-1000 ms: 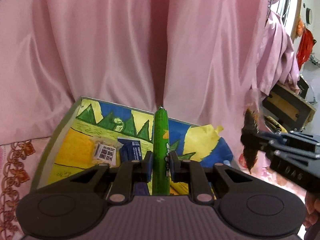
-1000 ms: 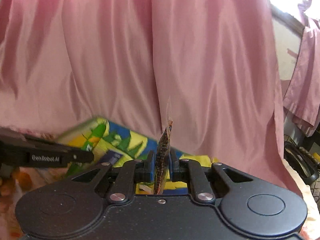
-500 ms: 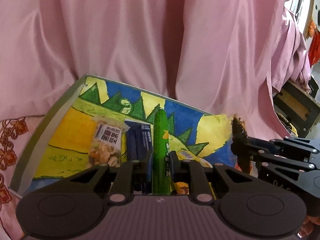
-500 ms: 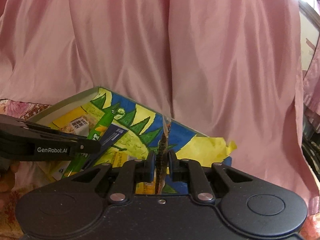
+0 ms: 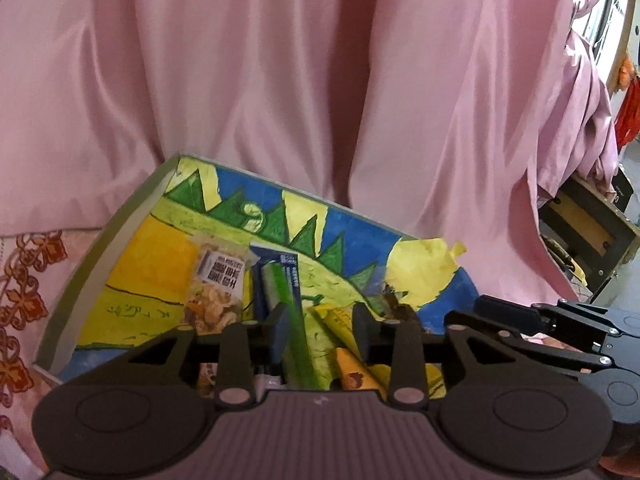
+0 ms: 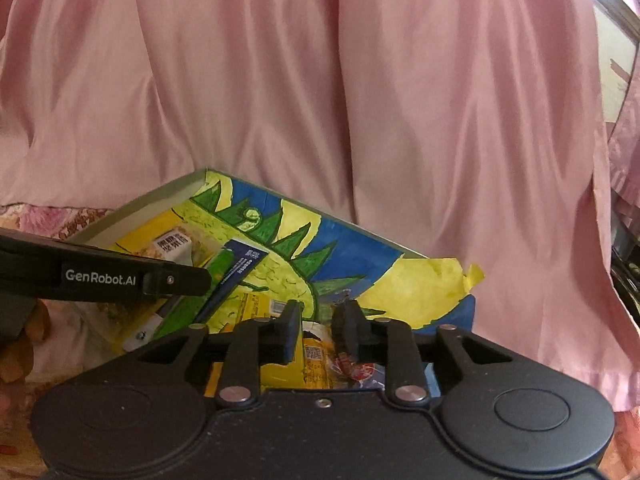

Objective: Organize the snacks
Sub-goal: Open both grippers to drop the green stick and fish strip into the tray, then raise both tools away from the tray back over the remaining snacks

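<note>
A shallow box (image 5: 120,236) with a painted yellow, green and blue floor holds several snack packs. My left gripper (image 5: 320,328) is open just above it; the green stick snack (image 5: 294,320) lies loose between the jaws on a dark blue pack (image 5: 276,268). A clear nut mix pack (image 5: 214,292) lies to the left, yellow packs (image 5: 340,324) to the right. My right gripper (image 6: 318,328) is open over the box (image 6: 132,208); the dark patterned snack (image 5: 394,304) rests by its fingertips. The left gripper's finger (image 6: 120,276) shows at left.
A pink curtain (image 5: 320,80) hangs directly behind the box. A floral cloth (image 5: 28,280) covers the surface to the left. A wooden and black piece of furniture (image 5: 588,236) stands at the right.
Both grippers came down over the box and opened. The green stick and the dark patterned snack, held before, now lie in the box.
</note>
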{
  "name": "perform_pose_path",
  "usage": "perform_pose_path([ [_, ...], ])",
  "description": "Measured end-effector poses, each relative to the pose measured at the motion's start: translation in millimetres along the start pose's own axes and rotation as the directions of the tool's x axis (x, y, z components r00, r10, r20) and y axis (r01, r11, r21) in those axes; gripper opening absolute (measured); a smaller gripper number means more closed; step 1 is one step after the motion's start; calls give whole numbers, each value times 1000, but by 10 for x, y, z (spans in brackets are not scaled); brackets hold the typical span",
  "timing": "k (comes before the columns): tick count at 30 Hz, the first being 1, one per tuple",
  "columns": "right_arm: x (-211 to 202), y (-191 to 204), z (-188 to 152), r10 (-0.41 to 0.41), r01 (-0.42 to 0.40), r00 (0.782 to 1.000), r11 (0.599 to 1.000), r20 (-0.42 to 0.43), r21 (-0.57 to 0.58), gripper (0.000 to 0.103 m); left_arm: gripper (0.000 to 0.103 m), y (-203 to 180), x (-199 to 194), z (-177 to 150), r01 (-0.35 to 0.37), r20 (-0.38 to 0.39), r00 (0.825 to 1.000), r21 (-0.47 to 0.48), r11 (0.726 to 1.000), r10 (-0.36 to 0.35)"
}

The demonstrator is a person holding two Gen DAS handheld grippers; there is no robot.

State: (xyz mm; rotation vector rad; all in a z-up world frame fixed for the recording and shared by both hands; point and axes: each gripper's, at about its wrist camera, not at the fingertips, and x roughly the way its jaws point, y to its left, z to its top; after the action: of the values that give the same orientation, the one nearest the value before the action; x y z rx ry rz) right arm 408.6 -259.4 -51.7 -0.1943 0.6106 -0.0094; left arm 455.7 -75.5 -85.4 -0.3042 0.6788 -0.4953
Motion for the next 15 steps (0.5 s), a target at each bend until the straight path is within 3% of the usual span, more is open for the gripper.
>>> perform_pose_path([
  [4, -169, -52, 36, -6, 5, 1000, 999, 25, 44, 53, 65, -53, -202, 45, -14, 35, 999, 13, 1000, 13],
  [8, -411, -74, 79, -17, 12, 997, 997, 71, 76, 84, 89, -95, -456, 85, -41, 83, 996, 29, 999, 38],
  [10, -541, -83, 99, -18, 10, 995, 996, 96, 85, 90, 101, -122, -598, 98, -53, 113, 992, 36, 998, 49],
  [15, -869, -59, 139, -27, 12, 989, 994, 145, 109, 102, 103, -184, -956, 116, -82, 163, 984, 52, 995, 73],
])
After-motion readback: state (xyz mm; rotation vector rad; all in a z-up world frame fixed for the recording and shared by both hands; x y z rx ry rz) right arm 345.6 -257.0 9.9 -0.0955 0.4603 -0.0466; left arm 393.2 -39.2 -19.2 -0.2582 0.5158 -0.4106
